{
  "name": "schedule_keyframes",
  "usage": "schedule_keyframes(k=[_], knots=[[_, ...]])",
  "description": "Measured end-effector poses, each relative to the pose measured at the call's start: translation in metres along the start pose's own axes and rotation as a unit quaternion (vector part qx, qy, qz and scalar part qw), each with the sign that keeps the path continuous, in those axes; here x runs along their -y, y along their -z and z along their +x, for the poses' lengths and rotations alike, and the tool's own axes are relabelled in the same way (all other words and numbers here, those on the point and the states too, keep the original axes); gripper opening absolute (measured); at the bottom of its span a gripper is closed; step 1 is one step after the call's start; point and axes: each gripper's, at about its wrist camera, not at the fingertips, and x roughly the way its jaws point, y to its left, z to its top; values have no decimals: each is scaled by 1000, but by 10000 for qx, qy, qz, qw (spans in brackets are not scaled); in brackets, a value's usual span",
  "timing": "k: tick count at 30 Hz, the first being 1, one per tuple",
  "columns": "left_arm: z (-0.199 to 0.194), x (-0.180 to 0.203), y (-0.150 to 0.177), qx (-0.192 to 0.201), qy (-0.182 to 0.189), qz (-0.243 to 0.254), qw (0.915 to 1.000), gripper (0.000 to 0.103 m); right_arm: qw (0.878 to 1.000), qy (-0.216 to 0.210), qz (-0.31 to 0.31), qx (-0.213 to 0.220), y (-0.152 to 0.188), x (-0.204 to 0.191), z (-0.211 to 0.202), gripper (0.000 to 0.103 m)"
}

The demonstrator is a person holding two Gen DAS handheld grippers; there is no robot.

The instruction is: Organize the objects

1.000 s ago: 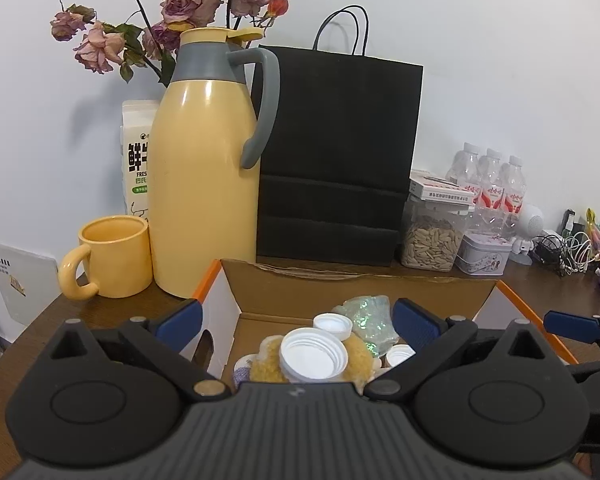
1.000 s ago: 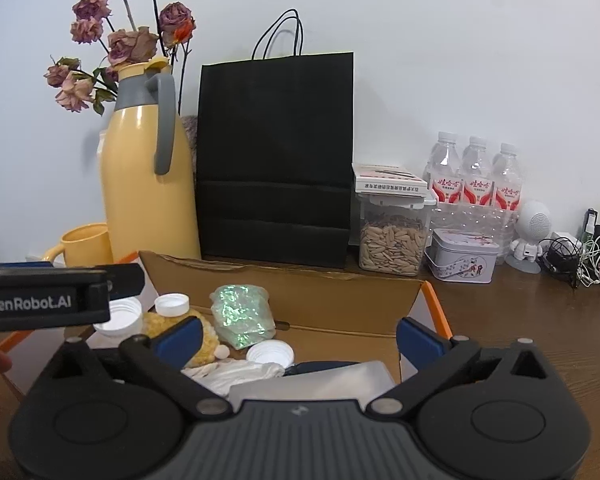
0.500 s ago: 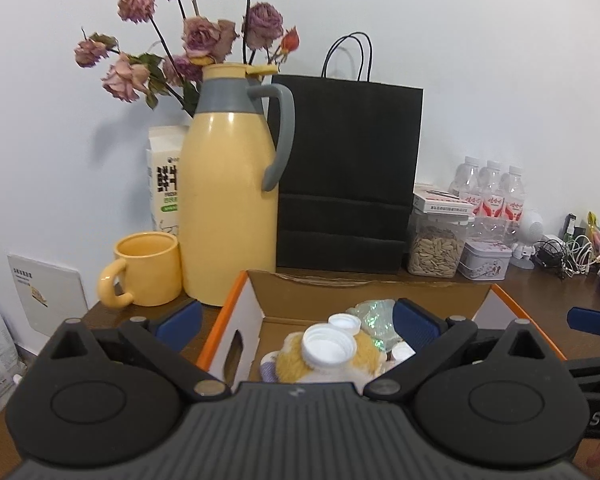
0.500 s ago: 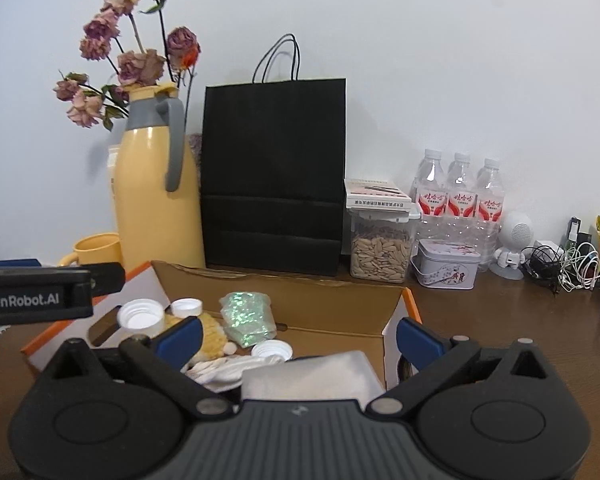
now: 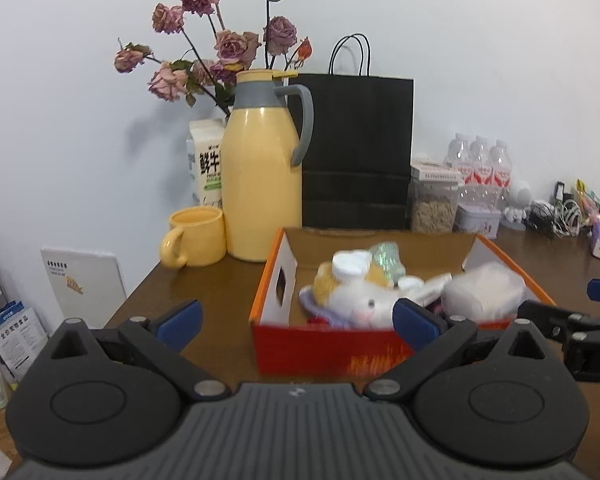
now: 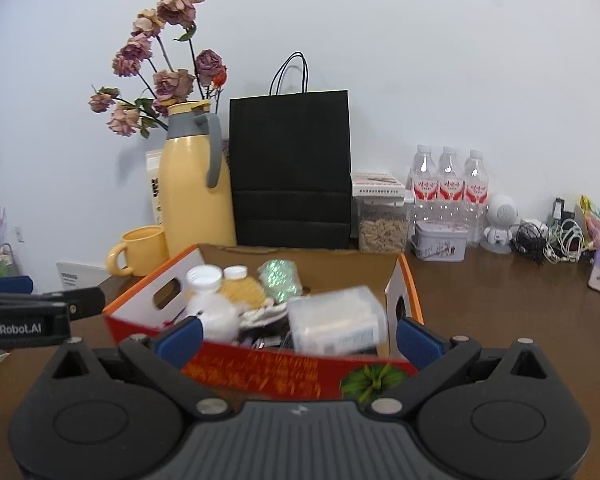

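The open cardboard box point(image 5: 332, 350), orange-rimmed with a red front, sat on the brown desk point(image 5: 204, 276) near its front, already packed: a white and yellow plush toy point(image 5: 352, 296), white-capped bottles point(image 6: 204, 278), a crinkled green packet point(image 6: 280, 276) and a clear plastic container point(image 6: 336, 320) lay heaped inside. The container rode high against the box's right wall, near the rim.

The left hand-held gripper point(image 5: 296, 320) was spread wide and held nothing, poised before the box's front left corner. The right hand-held gripper point(image 6: 298, 334) was likewise wide and empty, facing the front wall.

The risk, as I judged it, lay in the heap: a finger reaching in could nudge the container or a loose bottle over the rim, and the soft toy would give under a pinch and drag its neighbours along. A push on the light box could also slide it back toward the yellow thermos point(image 5: 260, 184) and yellow mug point(image 5: 196, 236) just behind its left corner.

A black paper bag point(image 6: 290, 168), a jar of seeds point(image 6: 382, 224), a small tin point(image 6: 440, 240), three water bottles point(image 6: 448, 188) and tangled cables point(image 6: 556, 240) lined the plain white wall, with dried roses point(image 5: 216, 48) behind the thermos. Left of the desk, papers and boxes point(image 5: 16, 332) stood lower down.
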Motion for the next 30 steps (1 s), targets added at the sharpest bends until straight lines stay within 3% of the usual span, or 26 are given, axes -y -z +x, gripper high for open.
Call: schedule_keyframes(k=[10,30], knots=[[-38,-2,31,-316,138,103,9994,103,9996,-43,7,-275,26,-7,-40,103],[-41,-6,48,-575,105,37,9983,103,9986,-10,58,-520,41,-6,-45,103]])
